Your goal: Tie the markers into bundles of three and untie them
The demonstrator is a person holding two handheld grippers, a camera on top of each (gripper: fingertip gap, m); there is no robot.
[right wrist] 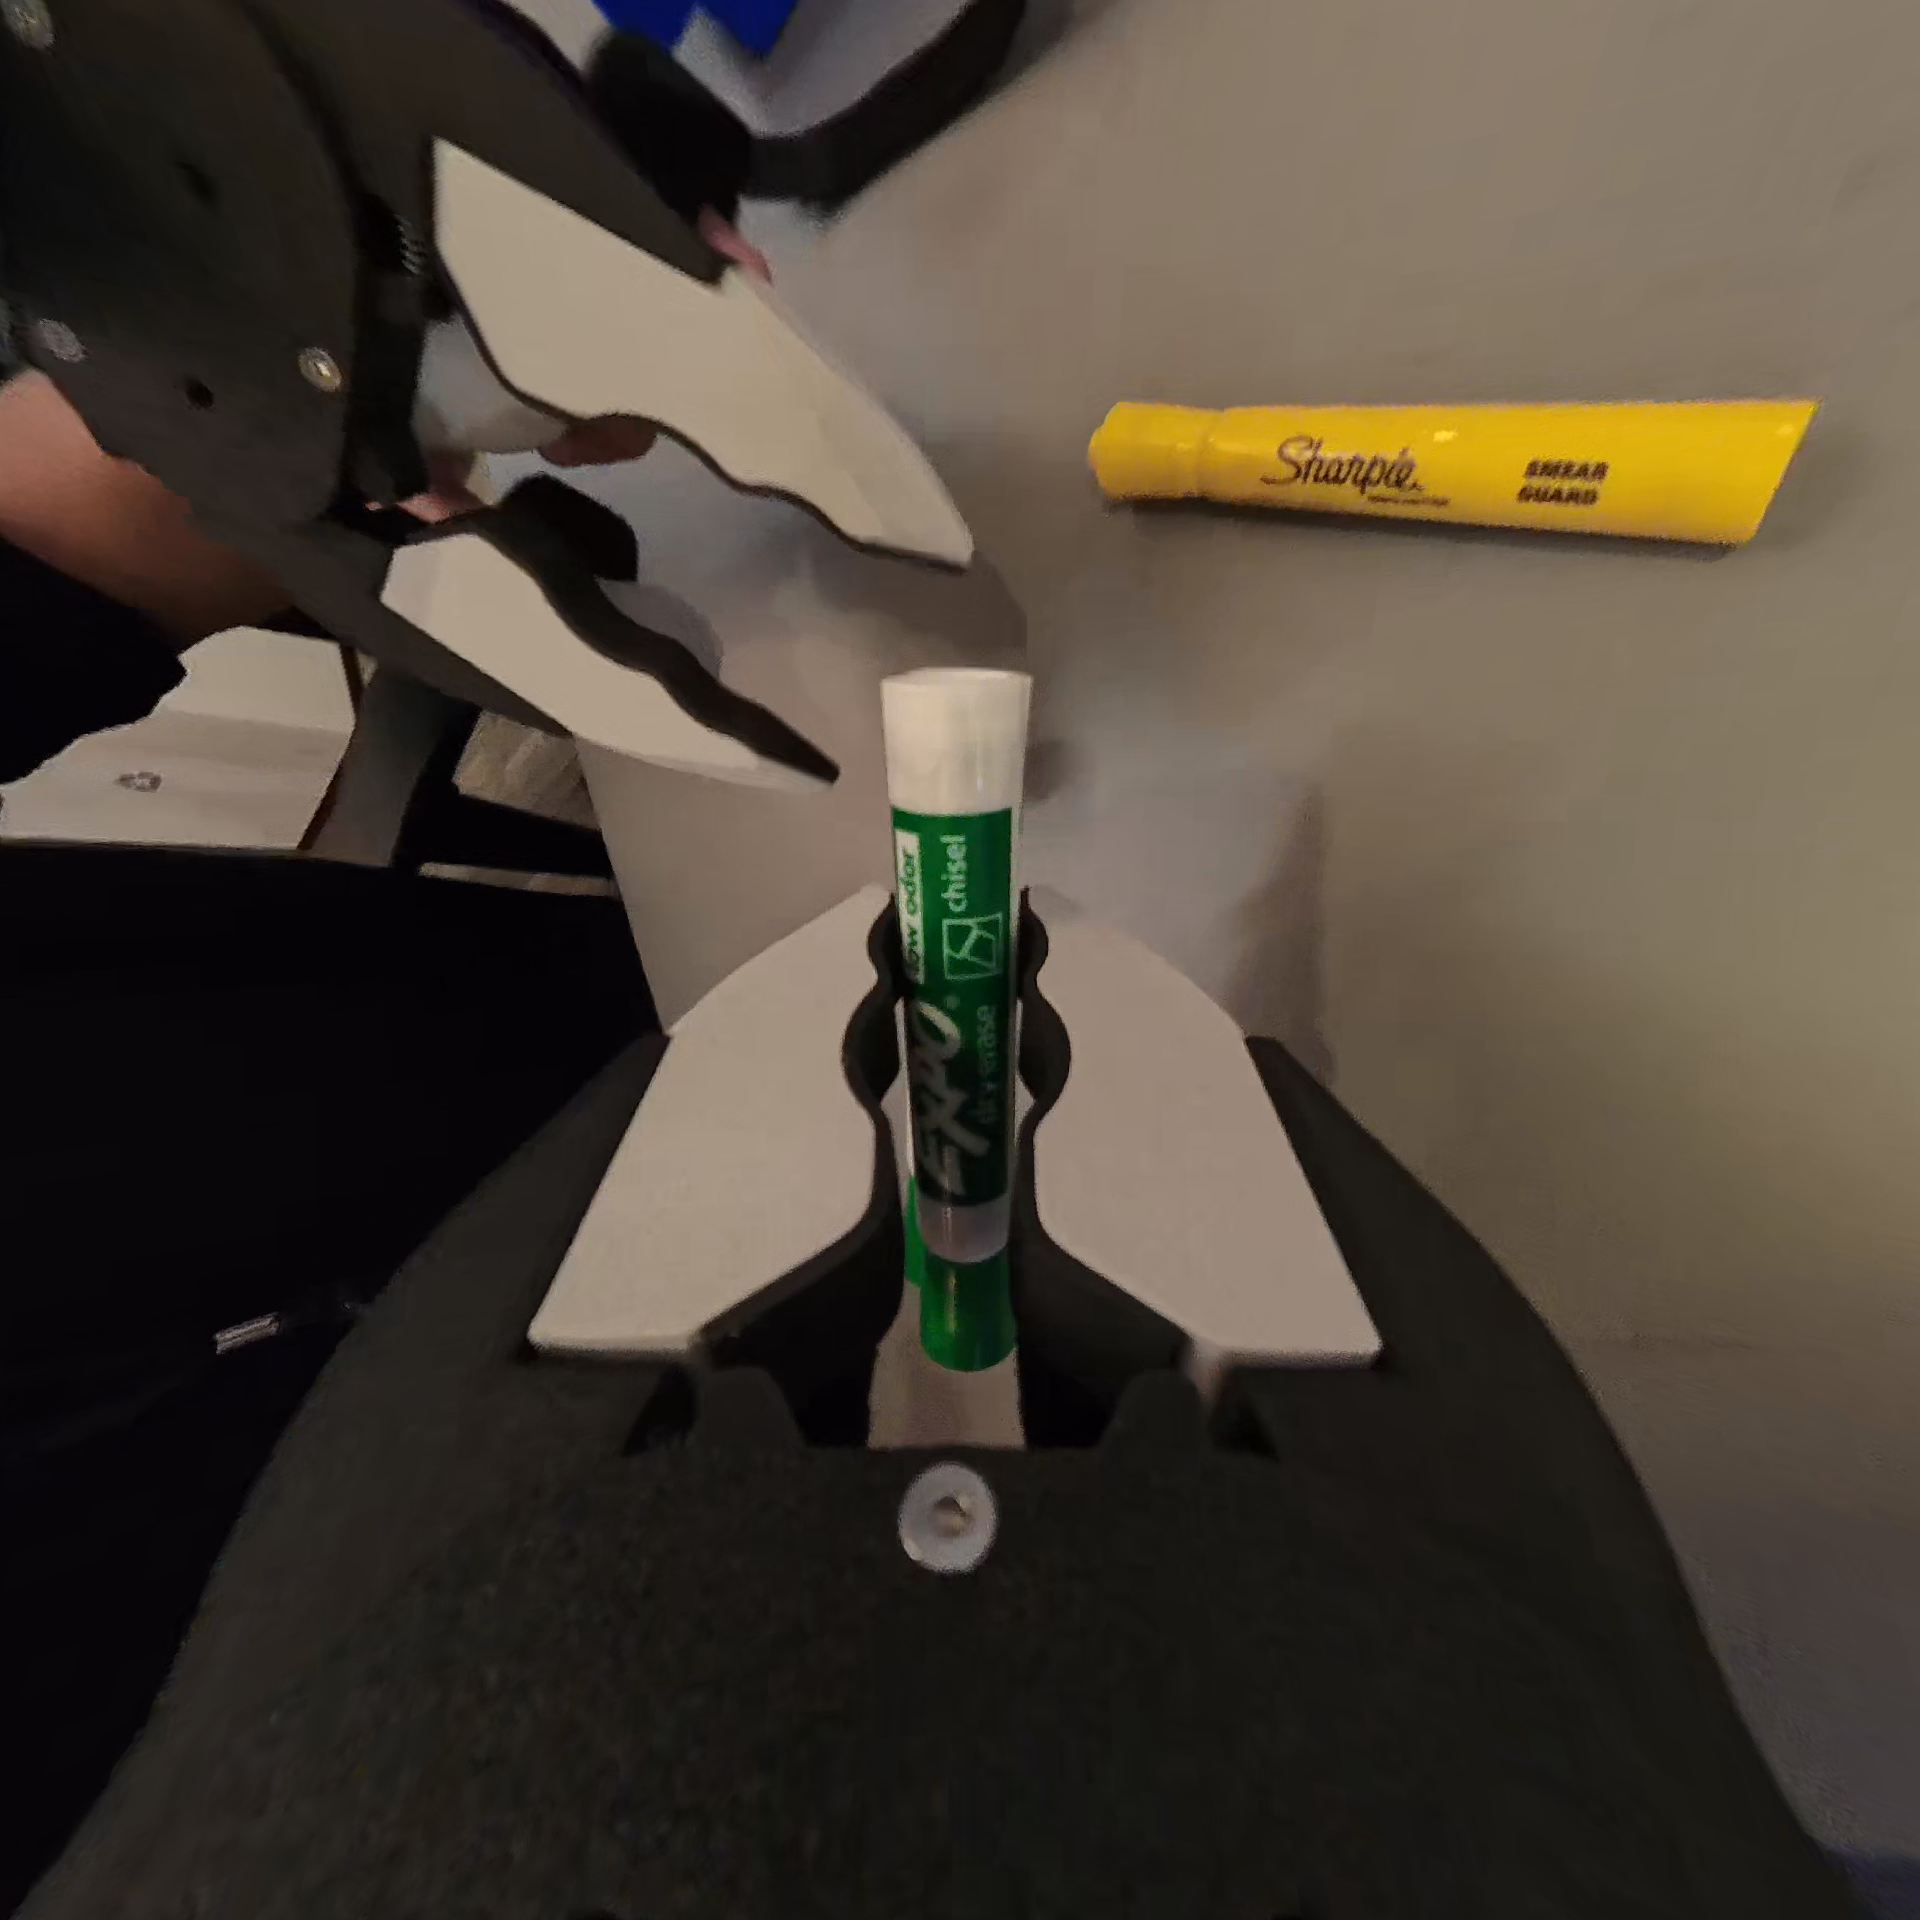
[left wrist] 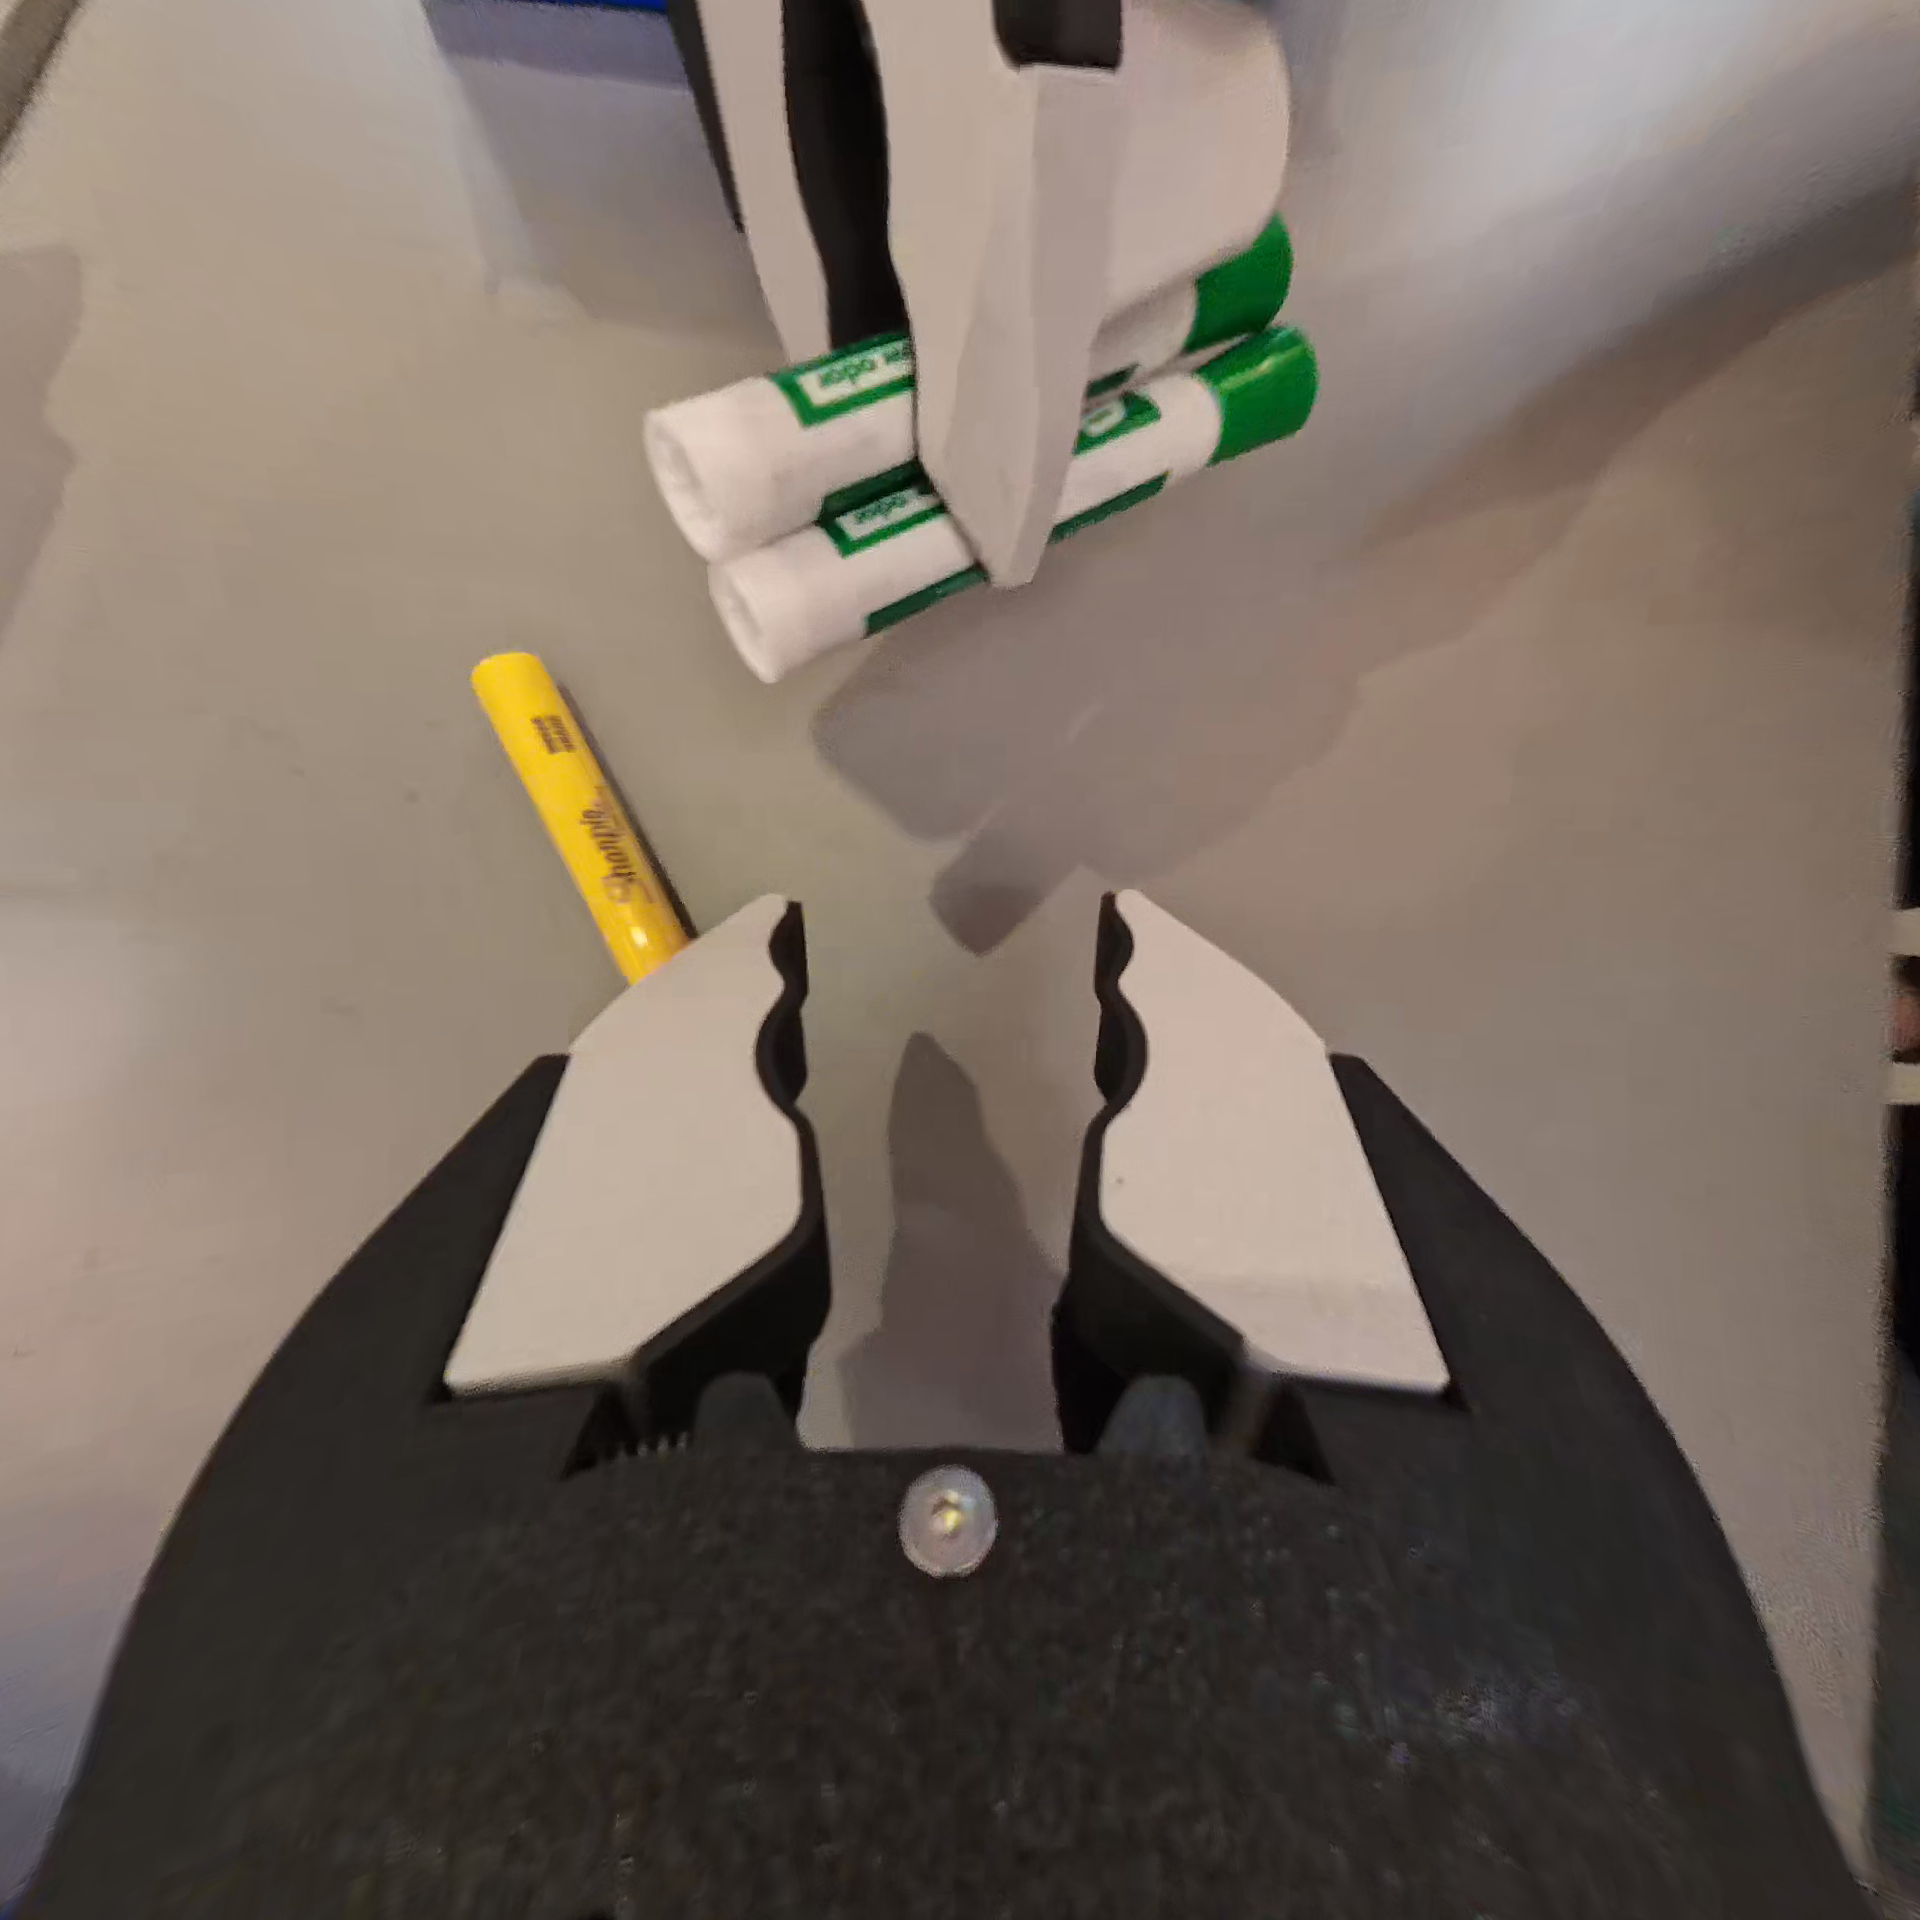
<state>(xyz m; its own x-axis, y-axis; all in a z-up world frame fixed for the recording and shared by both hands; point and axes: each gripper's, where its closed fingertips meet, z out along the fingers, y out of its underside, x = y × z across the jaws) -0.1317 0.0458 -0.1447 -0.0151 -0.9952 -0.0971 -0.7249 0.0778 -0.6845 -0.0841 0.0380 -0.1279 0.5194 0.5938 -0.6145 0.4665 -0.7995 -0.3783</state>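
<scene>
Plainly, the right gripper (right wrist: 958, 940) was pinching two green markers (left wrist: 831, 468) at mid-barrel, lifted clear of the grey table (left wrist: 260, 468) in the upper middle of the left wrist view. The left gripper (left wrist: 951, 914) hung spread and empty below them. A yellow marker (right wrist: 1455, 468) lay loose at upper right of the right wrist view. Such markers looked light, stiff and smooth, likely to roll or slide; mid-barrel seemed the safest hold.

Dark lettering, a brand mark and two small words, runs along the barrel of the yellow marker (right wrist: 1455, 468) lying on the worktop (right wrist: 1558, 1039). The green markers (left wrist: 800, 603) each bear a green label with white print (upside down in the left wrist view).
</scene>
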